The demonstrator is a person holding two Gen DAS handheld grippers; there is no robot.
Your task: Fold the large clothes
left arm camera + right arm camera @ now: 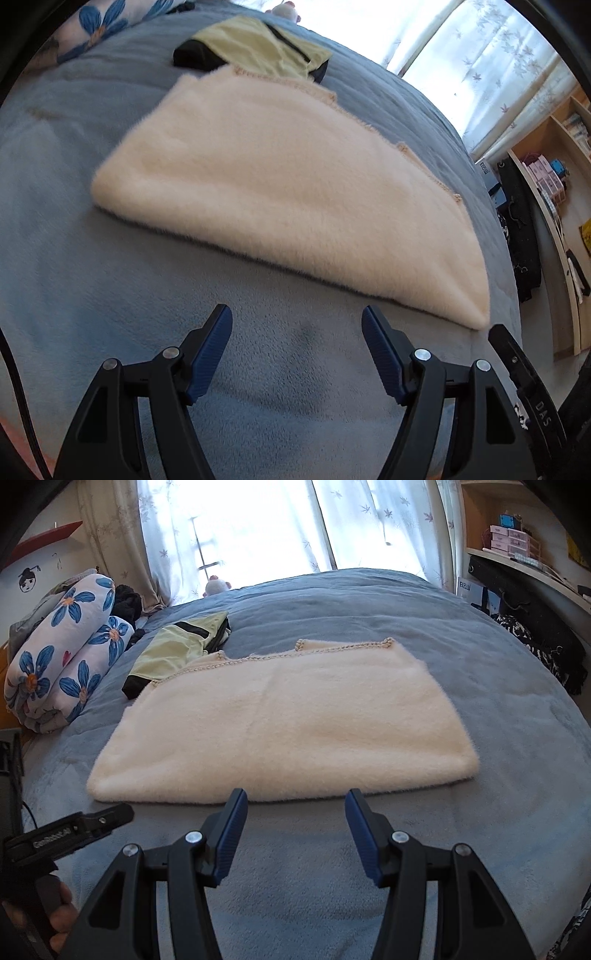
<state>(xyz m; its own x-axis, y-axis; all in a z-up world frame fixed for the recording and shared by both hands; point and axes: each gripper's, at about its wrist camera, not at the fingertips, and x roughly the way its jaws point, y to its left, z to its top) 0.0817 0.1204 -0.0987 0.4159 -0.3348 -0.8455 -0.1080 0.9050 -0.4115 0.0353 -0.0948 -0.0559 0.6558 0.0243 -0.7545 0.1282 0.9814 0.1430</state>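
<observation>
Your fingers stand apart and empty on both tools: the left gripper (297, 350) and right gripper (295, 834) hover over the blue bedcover (332, 598), short of any cloth. Largest, that bedcover gives you a flat folding surface. On it the cream fleece garment (280, 723) lies at twelve o'clock from your right gripper, already doubled into a flat slab, its folded edge toward you, likely ready for another fold. Smaller, the yellow-green garment (173, 646) waits at ten o'clock, touching the fleece's far corner.
</observation>
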